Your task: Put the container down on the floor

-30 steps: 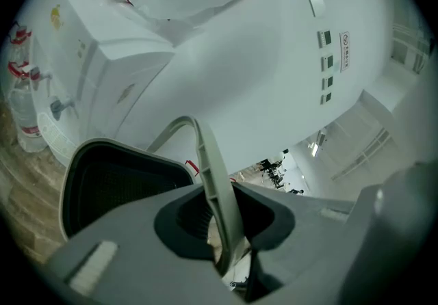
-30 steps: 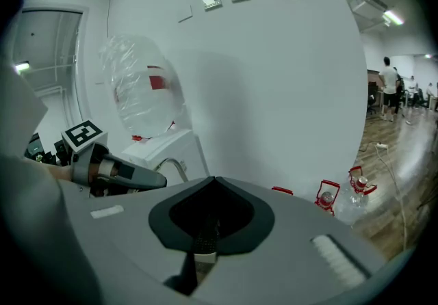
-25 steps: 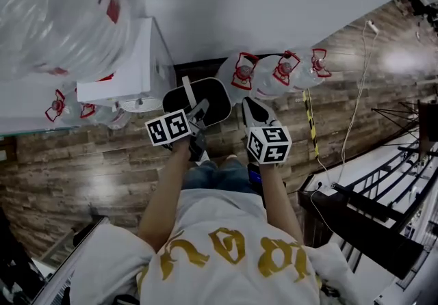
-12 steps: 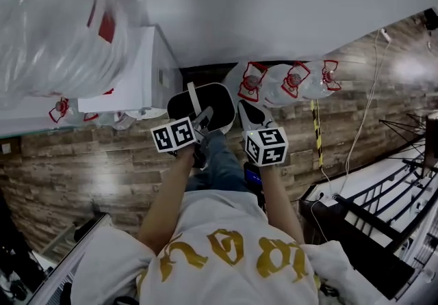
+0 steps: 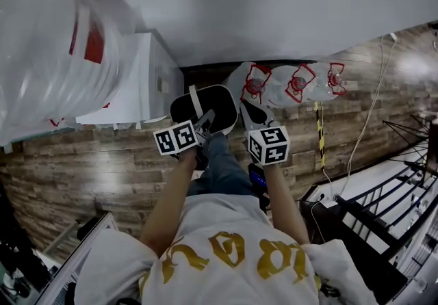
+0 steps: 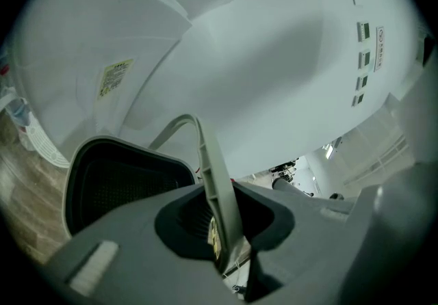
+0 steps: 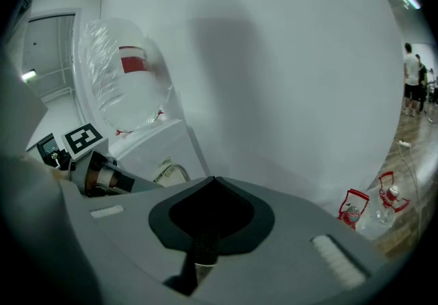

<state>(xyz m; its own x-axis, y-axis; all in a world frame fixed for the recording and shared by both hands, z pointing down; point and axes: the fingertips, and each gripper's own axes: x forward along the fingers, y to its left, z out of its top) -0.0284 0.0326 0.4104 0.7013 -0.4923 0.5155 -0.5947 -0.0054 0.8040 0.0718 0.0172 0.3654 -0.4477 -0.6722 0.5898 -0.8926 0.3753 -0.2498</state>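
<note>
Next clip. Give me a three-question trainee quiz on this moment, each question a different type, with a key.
1. Multiple choice: the left gripper is shut on which part of the container? A) its rim B) its handle C) its base
2. True or false: the right gripper also grips the container.
3. Fill in: the bottles on the floor by the wall have ___ handles.
Key: 1 B. 2 False: its jaws are together with nothing between them. 3 red.
</note>
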